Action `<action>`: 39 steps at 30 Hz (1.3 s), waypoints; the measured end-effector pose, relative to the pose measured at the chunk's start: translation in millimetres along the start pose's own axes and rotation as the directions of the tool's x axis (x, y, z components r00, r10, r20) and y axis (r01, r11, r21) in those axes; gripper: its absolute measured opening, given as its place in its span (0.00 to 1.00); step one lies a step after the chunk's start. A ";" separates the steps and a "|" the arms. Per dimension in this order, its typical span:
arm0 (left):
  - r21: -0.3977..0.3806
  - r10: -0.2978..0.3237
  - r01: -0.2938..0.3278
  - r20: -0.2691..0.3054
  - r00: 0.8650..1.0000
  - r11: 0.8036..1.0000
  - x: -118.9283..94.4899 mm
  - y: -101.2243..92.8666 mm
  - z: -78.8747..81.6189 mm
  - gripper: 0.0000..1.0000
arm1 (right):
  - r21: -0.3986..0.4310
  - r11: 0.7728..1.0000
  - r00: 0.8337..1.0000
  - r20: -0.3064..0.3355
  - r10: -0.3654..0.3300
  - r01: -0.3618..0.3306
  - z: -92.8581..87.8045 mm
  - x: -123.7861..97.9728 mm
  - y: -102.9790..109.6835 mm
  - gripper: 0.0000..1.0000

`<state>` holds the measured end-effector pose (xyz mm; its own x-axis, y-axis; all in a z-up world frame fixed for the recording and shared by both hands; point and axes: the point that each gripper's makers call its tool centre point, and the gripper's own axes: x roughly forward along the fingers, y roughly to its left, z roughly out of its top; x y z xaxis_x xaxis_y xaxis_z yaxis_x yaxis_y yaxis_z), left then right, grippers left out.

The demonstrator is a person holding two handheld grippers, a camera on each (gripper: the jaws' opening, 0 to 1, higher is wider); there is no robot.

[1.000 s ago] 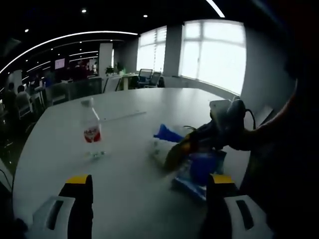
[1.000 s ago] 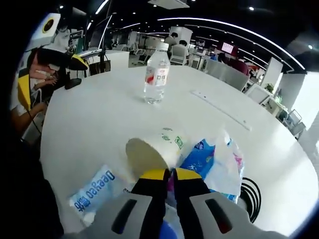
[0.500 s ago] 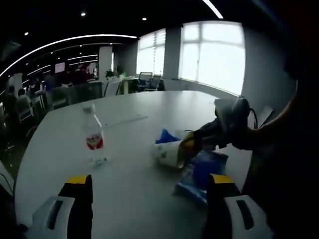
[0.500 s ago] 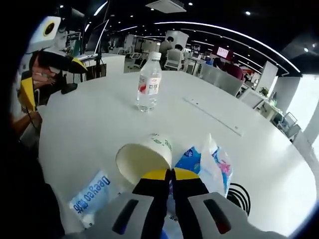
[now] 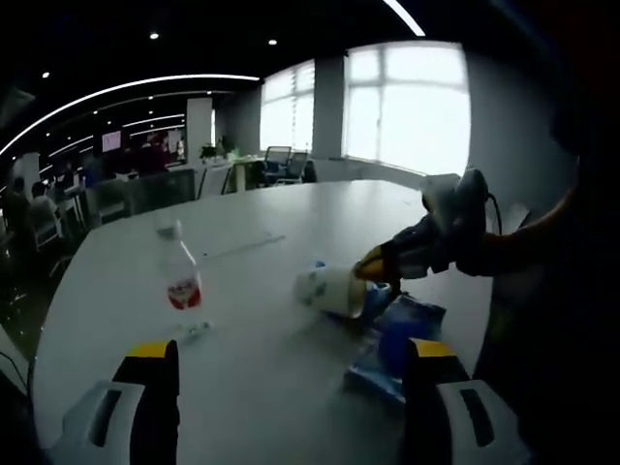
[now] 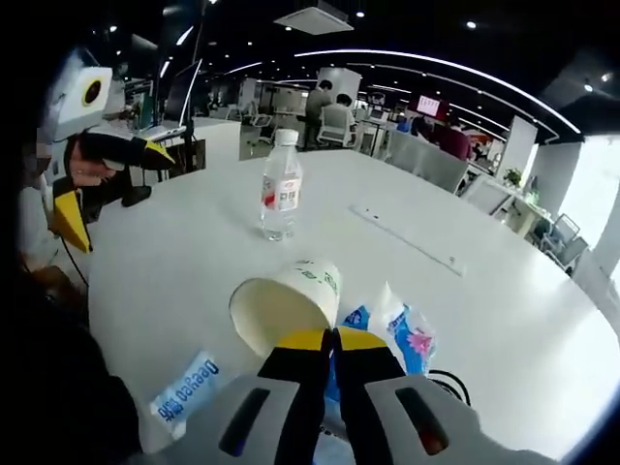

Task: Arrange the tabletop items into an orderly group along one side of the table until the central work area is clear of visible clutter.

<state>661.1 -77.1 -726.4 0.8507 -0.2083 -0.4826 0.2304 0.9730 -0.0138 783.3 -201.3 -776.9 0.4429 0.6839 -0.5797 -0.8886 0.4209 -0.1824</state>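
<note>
A large white round-edged table (image 6: 174,262) spans both views. On it, a clear plastic water bottle with a red label (image 6: 278,200) stands upper centre; a blue-printed plastic packet (image 6: 184,399) lies lower left.

Both views look low across the table (image 5: 291,387) from opposite sides, sharing the water bottle (image 6: 279,197).

I am working in a large open-plan office: a broad round white table (image 6: 194,242) sits in front of me, and rows of desks with seated people (image 6: 341,118) stretch away behind it under long curved strip lights (image 6: 465,68) in a dark ceiling. From the left gripper view I see tall bright windows (image 5: 407,107) and blue office chairs (image 5: 279,160) by another desk.
</note>
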 end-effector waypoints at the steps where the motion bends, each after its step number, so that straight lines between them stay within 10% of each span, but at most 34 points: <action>1: 0.002 -0.001 0.001 0.002 1.000 1.000 0.1 0.4 0.7 0.94 | 0.000 1.000 1.000 0.000 0.013 -0.013 2.8 -0.6 -0.2 0.00; 39: 0.035 -0.038 0.038 -0.008 0.999 0.999 0.8 -1.6 6.9 1.00 | -0.105 0.976 0.957 -0.239 0.163 -0.192 35.6 -3.2 -24.4 0.00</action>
<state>664.7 -79.4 -720.7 0.8374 -0.2443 -0.4890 0.2794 0.9602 -0.0013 807.8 -192.6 -742.3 0.2509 0.5811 -0.7742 -0.9646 0.2169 -0.1499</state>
